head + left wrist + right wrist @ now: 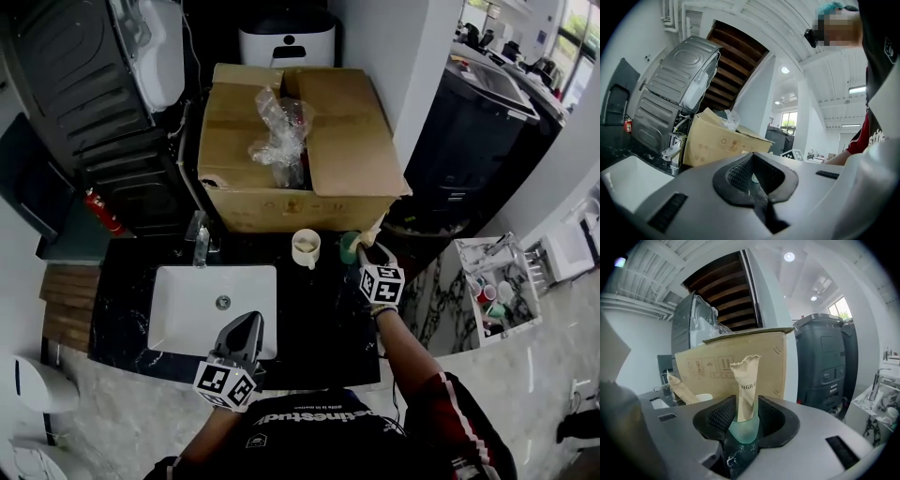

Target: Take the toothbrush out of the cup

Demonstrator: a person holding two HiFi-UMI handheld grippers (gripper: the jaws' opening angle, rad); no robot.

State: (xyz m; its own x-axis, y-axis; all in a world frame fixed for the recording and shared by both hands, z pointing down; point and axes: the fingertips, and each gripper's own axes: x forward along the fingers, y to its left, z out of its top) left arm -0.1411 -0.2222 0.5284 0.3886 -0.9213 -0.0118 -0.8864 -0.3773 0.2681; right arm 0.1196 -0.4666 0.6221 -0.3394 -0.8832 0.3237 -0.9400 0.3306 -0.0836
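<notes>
Inside green cup, paper-wrapped toothbrush

Left claw, jaws together, faces a cardboard box.

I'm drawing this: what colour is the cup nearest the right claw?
Pale green cup, best in right gripper view.

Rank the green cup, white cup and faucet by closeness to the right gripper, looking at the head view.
1. Green cup, just ahead of the right gripper.
2. White cup, further left.
3. Faucet, far left, beside the sink.
</notes>
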